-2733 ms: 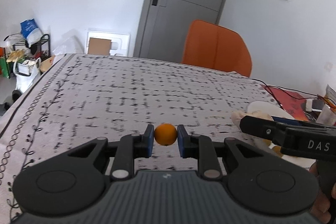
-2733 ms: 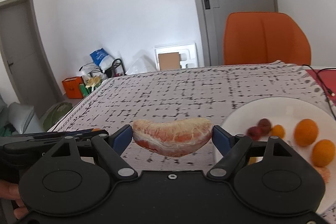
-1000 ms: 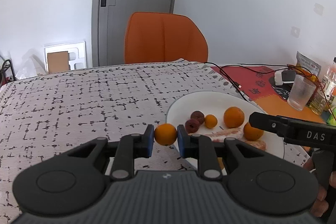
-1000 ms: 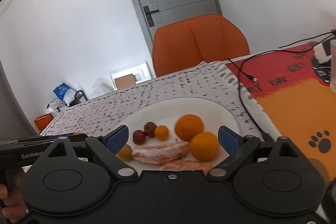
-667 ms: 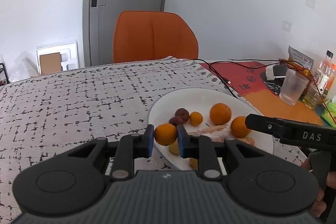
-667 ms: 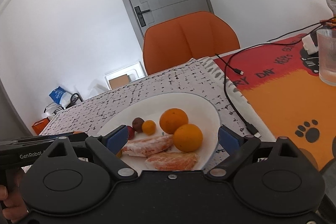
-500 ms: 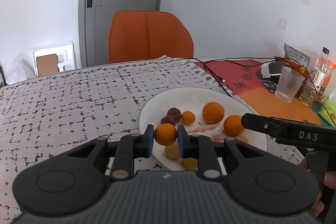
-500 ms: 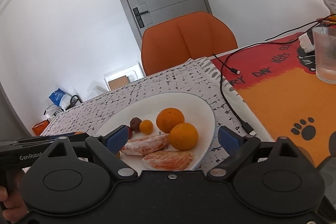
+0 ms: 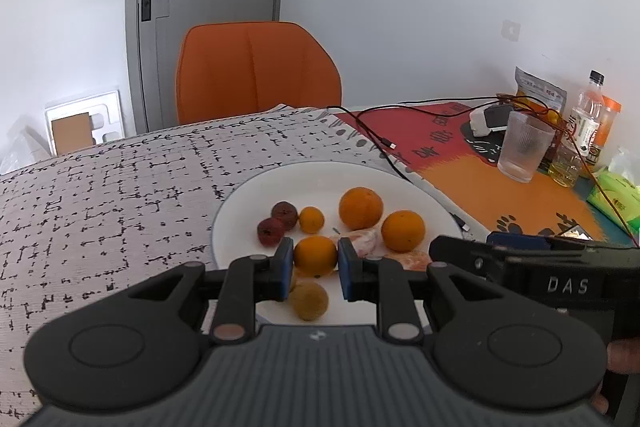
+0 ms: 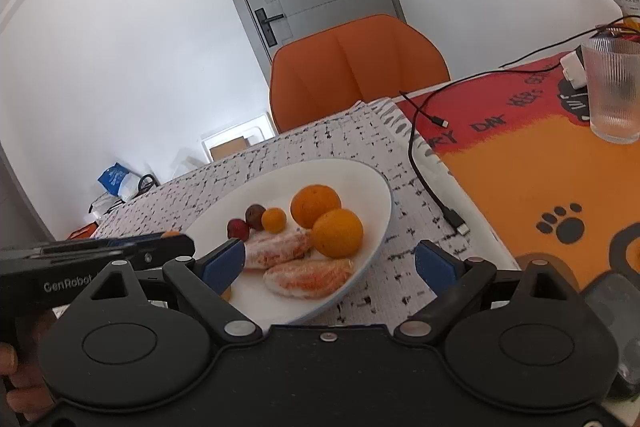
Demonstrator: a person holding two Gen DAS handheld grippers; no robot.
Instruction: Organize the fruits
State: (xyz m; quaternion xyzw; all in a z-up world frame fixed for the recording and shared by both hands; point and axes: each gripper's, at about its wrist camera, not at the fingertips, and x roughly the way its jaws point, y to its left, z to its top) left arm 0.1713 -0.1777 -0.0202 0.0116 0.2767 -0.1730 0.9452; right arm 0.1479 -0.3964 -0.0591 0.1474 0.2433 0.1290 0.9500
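While the left hand-held gripper (image 9: 315, 269) hangs over the near edge of the white plate (image 9: 248, 195), its blue pads are closed on a small orange fruit (image 9: 315, 255), which sits between them, above the plate and not yet resting on it. The step in hand appears to be delivery of this fruit to the plate; the next move calls for a short descent onto a bare patch, then a gentle parting of the pads so the round fruit does not roll into its neighbours or off the rim. Already on the plate lie two larger oranges (image 10: 328, 221), a small orange (image 10: 274, 219), two dark red fruits (image 9: 278, 225), a yellowish fruit (image 9: 309, 299) and two peeled pomelo segments (image 10: 294, 265). The right hand-held gripper (image 10: 330, 263) stands at the plate's near side with its fingers (image 10: 224, 262) spread wide and nothing between them. The plate rests on a patterned cloth over the tabletop (image 9: 100, 195); a ribbed glass (image 10: 612, 91) stands well apart to the right.
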